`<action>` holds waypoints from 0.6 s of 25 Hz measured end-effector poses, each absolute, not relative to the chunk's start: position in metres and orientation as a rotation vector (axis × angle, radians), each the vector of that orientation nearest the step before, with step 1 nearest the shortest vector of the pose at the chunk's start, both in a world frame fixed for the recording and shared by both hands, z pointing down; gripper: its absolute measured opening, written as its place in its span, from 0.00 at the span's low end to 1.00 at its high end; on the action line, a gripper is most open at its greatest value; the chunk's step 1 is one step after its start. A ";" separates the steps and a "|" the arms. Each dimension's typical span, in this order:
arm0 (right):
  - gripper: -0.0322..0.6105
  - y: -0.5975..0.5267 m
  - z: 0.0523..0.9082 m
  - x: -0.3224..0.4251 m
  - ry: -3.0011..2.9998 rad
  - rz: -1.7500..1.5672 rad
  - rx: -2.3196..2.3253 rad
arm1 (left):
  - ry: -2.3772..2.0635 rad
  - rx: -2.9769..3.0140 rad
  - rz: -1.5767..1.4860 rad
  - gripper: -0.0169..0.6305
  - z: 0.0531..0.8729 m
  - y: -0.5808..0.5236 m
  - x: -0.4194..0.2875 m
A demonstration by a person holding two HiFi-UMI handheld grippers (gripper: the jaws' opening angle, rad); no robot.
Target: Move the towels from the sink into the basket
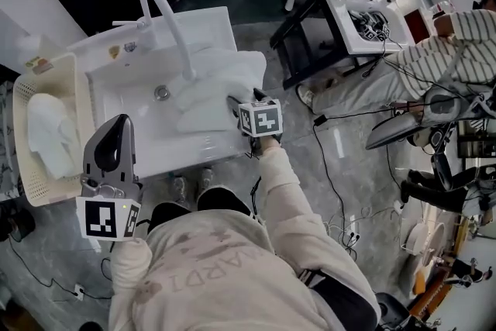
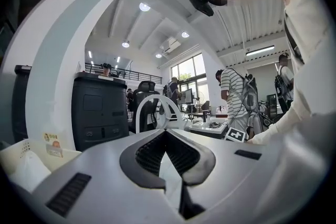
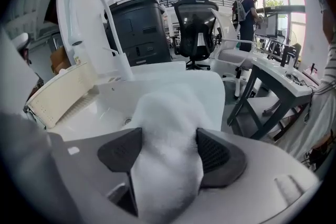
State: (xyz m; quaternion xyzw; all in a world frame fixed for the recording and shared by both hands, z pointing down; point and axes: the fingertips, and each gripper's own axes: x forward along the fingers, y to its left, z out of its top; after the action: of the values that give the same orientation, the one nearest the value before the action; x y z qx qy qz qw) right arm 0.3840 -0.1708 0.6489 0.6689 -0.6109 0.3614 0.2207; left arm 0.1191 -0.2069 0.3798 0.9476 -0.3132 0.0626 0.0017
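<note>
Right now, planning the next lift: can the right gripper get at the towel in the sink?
Likely yes: the right gripper is at the sink, with the towel bunched between its open jaws. The faucet stands clear of it.

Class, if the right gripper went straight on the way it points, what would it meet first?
The white towel, already between the right gripper's open jaws. Beyond it, probably the sink, though depth is unclear.

1 towel in basket, left of sink. White towels heaped in sink's right half, right gripper tip on them. Left gripper hovers at sink's front-left corner.
</note>
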 end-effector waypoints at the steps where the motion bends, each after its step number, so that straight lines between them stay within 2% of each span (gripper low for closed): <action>1: 0.57 -0.172 0.651 0.385 -1.693 1.018 1.852 | -0.988 2.971 0.200 0.03 0.380 -0.207 0.119; 4: 0.56 -0.172 0.652 0.389 -1.674 1.081 1.879 | -0.993 2.968 0.212 0.03 0.382 -0.207 0.119; 12: 0.20 -0.167 0.635 0.391 -1.640 0.940 1.921 | -1.004 2.977 0.199 0.03 0.379 -0.205 0.113; 15: 0.17 -0.167 0.625 0.382 -1.687 0.893 1.923 | -1.007 2.985 0.185 0.03 0.376 -0.204 0.110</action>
State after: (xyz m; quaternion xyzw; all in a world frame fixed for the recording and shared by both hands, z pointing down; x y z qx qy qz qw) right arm 0.3817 -0.1674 0.6253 0.6933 -0.6082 0.3220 0.2141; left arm 0.1095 -0.2040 0.3757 0.9459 -0.3190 0.0587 -0.0070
